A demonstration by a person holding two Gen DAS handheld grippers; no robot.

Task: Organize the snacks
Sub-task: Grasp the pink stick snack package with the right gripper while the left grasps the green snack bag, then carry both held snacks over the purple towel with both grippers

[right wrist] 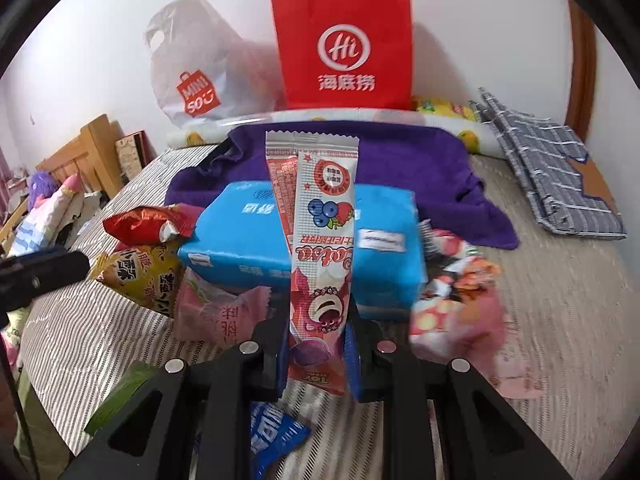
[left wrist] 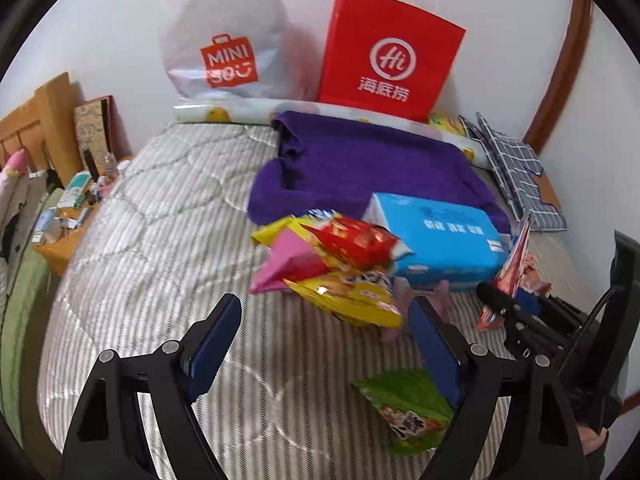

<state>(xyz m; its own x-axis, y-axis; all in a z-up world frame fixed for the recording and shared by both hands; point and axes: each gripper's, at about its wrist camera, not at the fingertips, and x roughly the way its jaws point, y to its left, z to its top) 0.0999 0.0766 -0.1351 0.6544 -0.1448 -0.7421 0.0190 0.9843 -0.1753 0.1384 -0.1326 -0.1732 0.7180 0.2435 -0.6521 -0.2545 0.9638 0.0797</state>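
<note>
My right gripper (right wrist: 316,344) is shut on a long pink-and-white snack packet (right wrist: 320,248) and holds it upright above the bed; it shows edge-on in the left wrist view (left wrist: 514,264). My left gripper (left wrist: 324,344) is open and empty over the striped bedding, near a green snack bag (left wrist: 408,408). A pile of snack bags lies ahead: red (left wrist: 352,240), pink (left wrist: 292,260), yellow (left wrist: 348,292). A blue tissue pack (left wrist: 436,240) lies behind them. In the right wrist view, pink packets (right wrist: 456,308) lie right and a blue packet (right wrist: 276,436) lies below.
A red paper bag (left wrist: 392,52) and a white plastic bag (left wrist: 228,36) stand against the wall. A purple towel (left wrist: 360,160) lies on the bed, a checked cloth (left wrist: 516,168) at right. A cluttered wooden nightstand (left wrist: 64,216) stands left.
</note>
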